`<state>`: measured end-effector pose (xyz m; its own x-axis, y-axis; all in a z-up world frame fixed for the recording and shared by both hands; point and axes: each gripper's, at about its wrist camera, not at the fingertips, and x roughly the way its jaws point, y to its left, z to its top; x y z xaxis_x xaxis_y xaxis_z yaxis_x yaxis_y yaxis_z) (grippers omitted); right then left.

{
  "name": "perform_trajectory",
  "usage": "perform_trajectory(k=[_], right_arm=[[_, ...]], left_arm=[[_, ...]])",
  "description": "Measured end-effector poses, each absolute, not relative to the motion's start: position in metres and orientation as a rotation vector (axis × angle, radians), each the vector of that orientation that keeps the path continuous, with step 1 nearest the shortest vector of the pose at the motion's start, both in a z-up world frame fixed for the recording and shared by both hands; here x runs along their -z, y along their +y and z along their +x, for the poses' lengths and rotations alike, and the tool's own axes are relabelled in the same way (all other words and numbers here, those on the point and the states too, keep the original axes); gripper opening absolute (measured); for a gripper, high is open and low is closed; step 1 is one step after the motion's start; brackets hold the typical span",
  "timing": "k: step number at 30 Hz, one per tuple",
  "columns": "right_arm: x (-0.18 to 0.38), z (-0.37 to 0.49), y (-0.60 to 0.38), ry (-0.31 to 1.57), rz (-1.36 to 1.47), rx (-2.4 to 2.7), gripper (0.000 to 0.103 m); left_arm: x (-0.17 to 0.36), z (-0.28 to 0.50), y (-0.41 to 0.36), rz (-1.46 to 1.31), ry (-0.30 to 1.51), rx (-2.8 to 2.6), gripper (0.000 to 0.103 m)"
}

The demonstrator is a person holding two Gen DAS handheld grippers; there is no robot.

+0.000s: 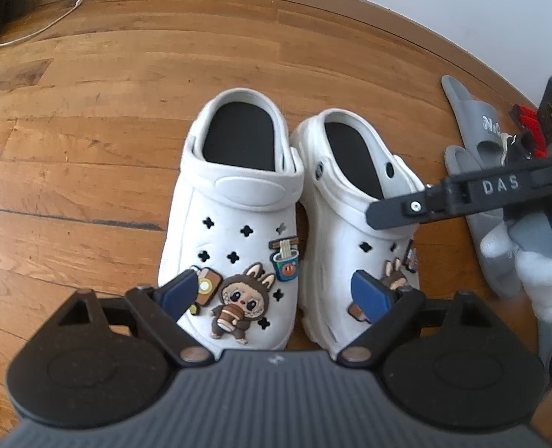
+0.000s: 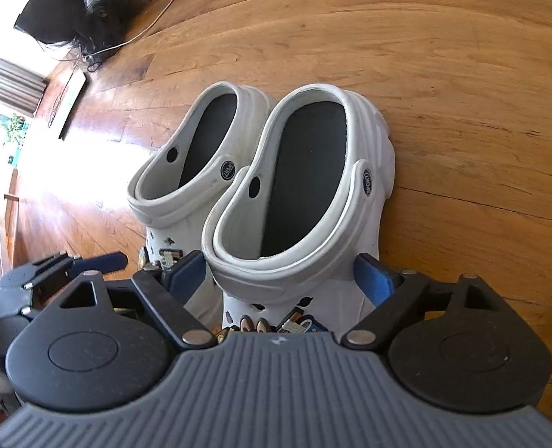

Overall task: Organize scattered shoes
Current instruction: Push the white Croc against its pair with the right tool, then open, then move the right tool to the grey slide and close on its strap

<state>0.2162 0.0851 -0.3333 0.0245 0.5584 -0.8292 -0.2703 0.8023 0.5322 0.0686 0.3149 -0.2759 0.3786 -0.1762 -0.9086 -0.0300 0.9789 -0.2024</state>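
Left wrist view shows 2 white clogs side by side on the wooden floor [image 1: 108, 86], toes toward me, heels toward the wall; the left clog [image 1: 234, 220] and the right clog [image 1: 354, 224] touch along their inner sides, and both have black insoles; the left clog carries a rabbit-eared figure charm [image 1: 238, 302] and a noodle-cup charm [image 1: 285, 259] on its toe. My left gripper [image 1: 276, 298] hangs over the toes with its blue-padded fingers spread wide, 1 pad above each clog, and I cannot tell whether either pad touches; nothing is clamped. My right gripper [image 1: 399, 212] reaches in from the right at the right clog's collar, held by a white-gloved hand [image 1: 529, 272]; behind it 2 grey slides [image 1: 477, 138] lie near the wall; a white cable [image 1: 40, 30] trails across the floor at far left.

Right wrist view has my right gripper [image 2: 287, 280] straddling the right clog [image 2: 302, 186] just below its heel strap, 1 blue pad on each side of the body; the fingers sit close against the sides, but I cannot tell if they press; the left clog [image 2: 190, 164] stands just beside it, and my left gripper [image 2: 89, 265] shows at lower left; a dark bundle [image 2: 63, 11] lies in the far corner.
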Motion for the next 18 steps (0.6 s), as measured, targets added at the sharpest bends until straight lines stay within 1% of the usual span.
perform_trajectory(k=[3,9,15,18], right_arm=[[0.333,0.217,0.083,1.427,0.263,-0.65,0.087],[0.306,0.214,0.058,1.418,0.237,-0.686,0.088],[0.265,0.205,-0.006,1.482,0.081,-0.762,0.087],[0.244,0.201,-0.064,1.528,0.021,-0.768,0.087]], left_arm=[[0.275,0.067,0.314,-0.201,1.179,0.092,0.089],[0.265,0.073,0.306,-0.194,1.144,0.099,0.089],[0.243,0.089,0.274,-0.139,1.073,0.168,0.089],[0.233,0.094,0.243,-0.062,1.042,0.233,0.089]])
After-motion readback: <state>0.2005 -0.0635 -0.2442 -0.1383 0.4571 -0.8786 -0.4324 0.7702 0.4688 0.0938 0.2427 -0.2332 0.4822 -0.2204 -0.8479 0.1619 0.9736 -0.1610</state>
